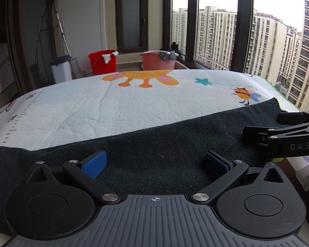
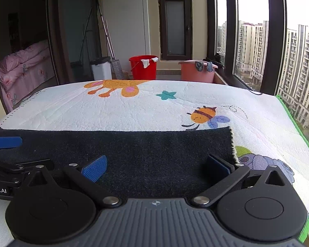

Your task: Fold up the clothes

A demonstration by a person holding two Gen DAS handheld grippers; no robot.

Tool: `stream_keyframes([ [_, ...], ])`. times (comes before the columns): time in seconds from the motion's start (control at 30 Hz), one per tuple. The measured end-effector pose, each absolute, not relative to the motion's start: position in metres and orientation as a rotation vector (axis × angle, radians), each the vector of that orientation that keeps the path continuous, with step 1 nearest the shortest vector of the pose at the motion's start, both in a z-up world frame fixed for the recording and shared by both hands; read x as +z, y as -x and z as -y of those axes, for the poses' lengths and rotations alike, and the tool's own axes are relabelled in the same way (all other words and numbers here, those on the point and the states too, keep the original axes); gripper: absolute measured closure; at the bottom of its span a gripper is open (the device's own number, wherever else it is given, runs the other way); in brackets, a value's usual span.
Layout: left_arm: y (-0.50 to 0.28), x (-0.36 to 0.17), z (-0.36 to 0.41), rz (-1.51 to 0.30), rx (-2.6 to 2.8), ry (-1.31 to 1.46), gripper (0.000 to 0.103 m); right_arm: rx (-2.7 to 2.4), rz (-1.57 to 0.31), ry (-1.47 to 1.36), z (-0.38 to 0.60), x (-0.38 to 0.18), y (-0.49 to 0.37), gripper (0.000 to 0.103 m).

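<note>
A dark navy fleece cloth [image 1: 154, 142] lies flat along the near side of a white cartoon-printed mat [image 1: 105, 107]. My left gripper [image 1: 155, 162] hovers low over it, wide open, blue pads spread with only cloth between them. The right gripper's black fingers [image 1: 278, 131] show at that view's right edge, over the cloth's right end. In the right wrist view the same cloth [image 2: 154, 150] ends in a frayed pale edge near the bee print, and my right gripper [image 2: 156, 166] stands wide open above it. The left gripper's blue pad [image 2: 7, 141] shows at far left.
The mat [image 2: 154, 111] has a green border at its right edge [image 2: 298, 127], next to tall windows. Behind the mat stand a red bucket [image 2: 143, 66], a pink basin [image 2: 196, 72] with rags, a white bin [image 2: 101, 69] and mop poles. Pink bedding [image 2: 24, 65] lies at left.
</note>
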State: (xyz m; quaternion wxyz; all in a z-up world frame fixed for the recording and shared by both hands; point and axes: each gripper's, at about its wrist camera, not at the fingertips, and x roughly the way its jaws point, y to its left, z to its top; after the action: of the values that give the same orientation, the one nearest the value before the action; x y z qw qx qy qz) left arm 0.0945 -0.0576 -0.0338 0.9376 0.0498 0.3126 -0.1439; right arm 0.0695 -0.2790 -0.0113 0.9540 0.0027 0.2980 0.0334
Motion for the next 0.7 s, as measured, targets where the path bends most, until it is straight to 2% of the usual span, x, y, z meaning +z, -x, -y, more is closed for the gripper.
stream_keyframes([
  [0.7, -0.0946, -0.0338, 0.0572, -0.638, -0.294, -0.102, 0.0, 0.071, -0.604, -0.012, 0.2825, -0.0125, -0.0708, 0.0],
])
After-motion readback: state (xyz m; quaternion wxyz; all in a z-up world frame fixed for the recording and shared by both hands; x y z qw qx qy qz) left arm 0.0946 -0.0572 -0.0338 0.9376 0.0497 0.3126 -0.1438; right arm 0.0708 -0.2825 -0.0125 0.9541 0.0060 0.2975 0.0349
